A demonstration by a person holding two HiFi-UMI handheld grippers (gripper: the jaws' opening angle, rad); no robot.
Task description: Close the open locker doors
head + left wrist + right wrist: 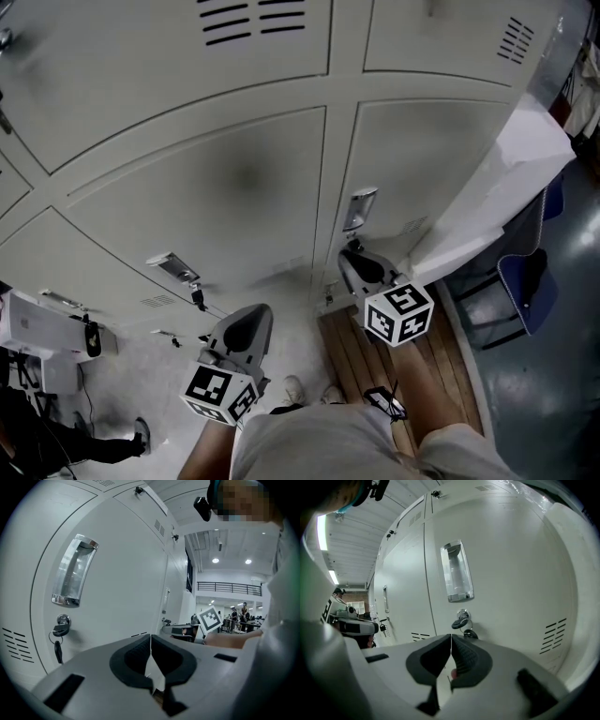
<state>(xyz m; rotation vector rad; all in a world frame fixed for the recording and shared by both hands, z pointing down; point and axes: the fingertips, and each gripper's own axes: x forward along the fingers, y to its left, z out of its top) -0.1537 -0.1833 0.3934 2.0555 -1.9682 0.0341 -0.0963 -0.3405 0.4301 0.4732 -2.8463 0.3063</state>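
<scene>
Against the pale locker bank (337, 84), your left gripper (150, 641) hangs with its jaws pressed together on nothing, just off a shut locker door (117, 573) whose key (58, 641) dangles under the recessed handle (72, 571); your right gripper (451, 644) is likewise closed and empty, near the neighbouring door (506, 573), below its lock key (464, 623).
</scene>
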